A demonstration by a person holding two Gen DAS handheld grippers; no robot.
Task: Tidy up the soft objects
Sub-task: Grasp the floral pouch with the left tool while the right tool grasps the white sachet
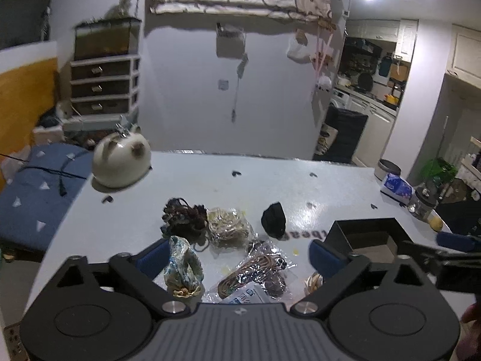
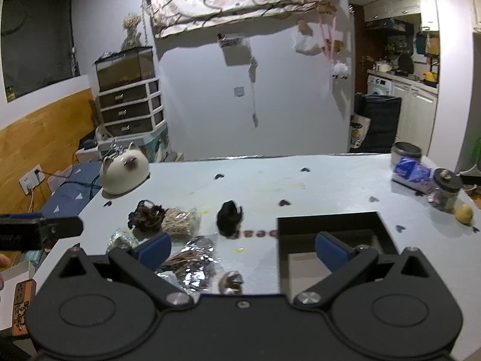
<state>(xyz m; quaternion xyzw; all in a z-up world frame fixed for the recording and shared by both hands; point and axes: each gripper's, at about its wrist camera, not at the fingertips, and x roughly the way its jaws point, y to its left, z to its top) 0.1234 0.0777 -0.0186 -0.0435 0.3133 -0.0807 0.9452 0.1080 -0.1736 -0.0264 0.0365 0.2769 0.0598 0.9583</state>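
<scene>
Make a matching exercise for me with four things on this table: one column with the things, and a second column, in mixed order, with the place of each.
Things:
1. cat figurine
2. black box
3. lemon
4. black bundle

Places:
A. far right edge, beside the jar
B. far left corner of the table
C. just left of the box
D. near right part, open on top

Pairs: 1-B, 2-D, 3-A, 4-C

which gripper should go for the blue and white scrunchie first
Probably the left. The left gripper stands open with the blue and white scrunchie just inside its left finger. The right gripper is open too, over the foil packets and nearer the black box.
</scene>
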